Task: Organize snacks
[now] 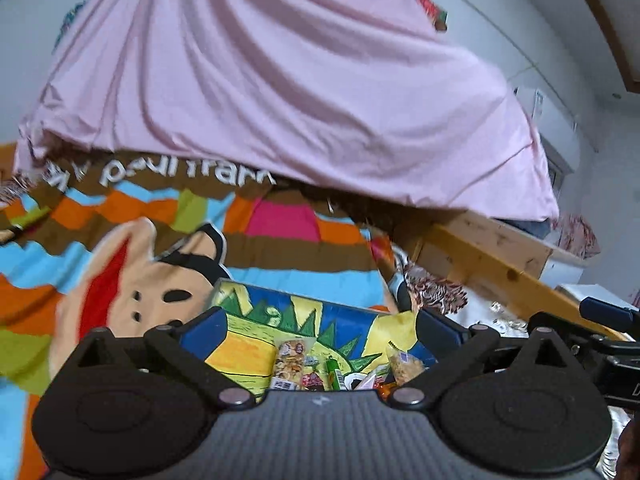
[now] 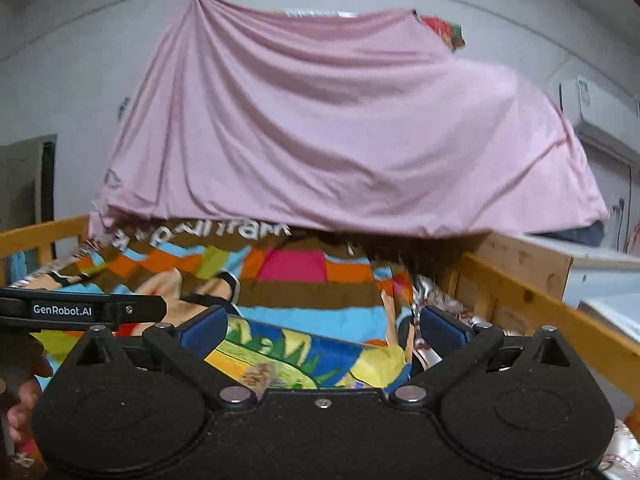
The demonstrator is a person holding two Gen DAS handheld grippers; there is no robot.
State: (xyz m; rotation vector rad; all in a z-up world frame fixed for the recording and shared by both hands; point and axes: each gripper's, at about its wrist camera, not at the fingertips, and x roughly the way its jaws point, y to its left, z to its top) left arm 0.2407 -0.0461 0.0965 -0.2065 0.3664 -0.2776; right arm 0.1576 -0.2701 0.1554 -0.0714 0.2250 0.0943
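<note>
Both tools (image 1: 320, 328) (image 2: 322, 326) gape empty above the snacks (image 1: 308, 368); pink sheet (image 1: 280, 100) hangs behind.

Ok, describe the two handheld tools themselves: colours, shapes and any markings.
Both match: the left tool and right tool each have matte black bodies with two round lobes, angled black linkage arms joined by silver pivot pins, and blue pads on the fingers. The left tool's centre plate looks grey and carbon-weave textured; the right's is plain black. The left tool's side, seen from the right wrist, carries white GenRobot.AI lettering.
</note>
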